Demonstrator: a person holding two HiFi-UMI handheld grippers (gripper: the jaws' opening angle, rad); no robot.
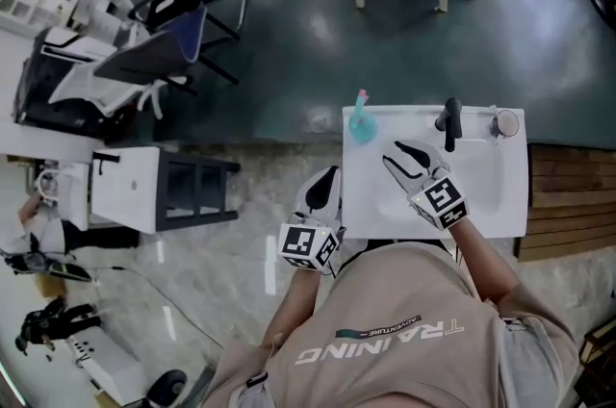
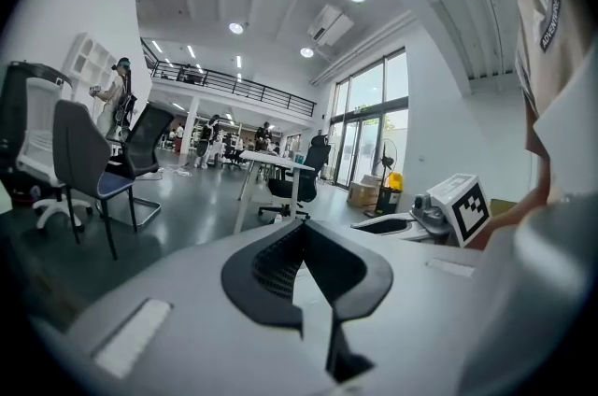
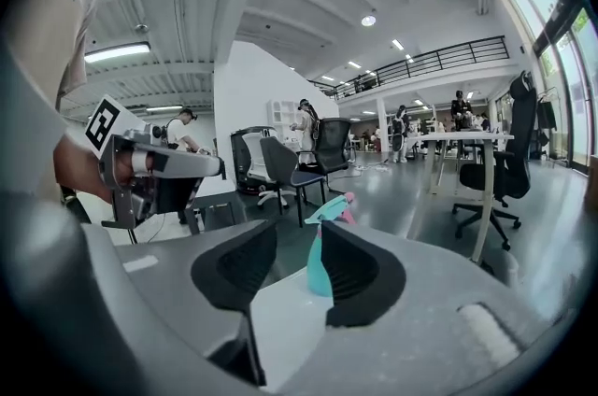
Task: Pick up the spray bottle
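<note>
The spray bottle (image 1: 362, 122), teal with a pink tip, stands upright at the far left corner of the white bench (image 1: 481, 194), close to both the far edge and the left edge. Along the same far edge, further right, stand a dark upright thing (image 1: 449, 123) and a small round cup (image 1: 505, 122); the two are near each other and well apart from the bottle.

The right gripper (image 1: 393, 153) is over the middle of the bench and points towards the far left corner. Its fingers (image 3: 229, 268) stand wide apart and hold nothing. In the right gripper view the bottle (image 3: 315, 268) shows in the gap beyond the tips, nearer the right-hand finger and partly hidden by it, with bare white bench between the tips and the bottle.

The left gripper (image 1: 330, 175) hangs just outside the bench's left edge, over the pale floor (image 1: 241, 252), pointing along that edge. Its fingers (image 2: 271, 263) are closed tip to tip with nothing between them.

Beyond the far edge lies dark floor (image 1: 289, 40). A black cabinet (image 1: 192, 190) stands apart to the left of the bench. Against the bench's right side lie wooden slats (image 1: 568, 194). The person stands against the near edge.
</note>
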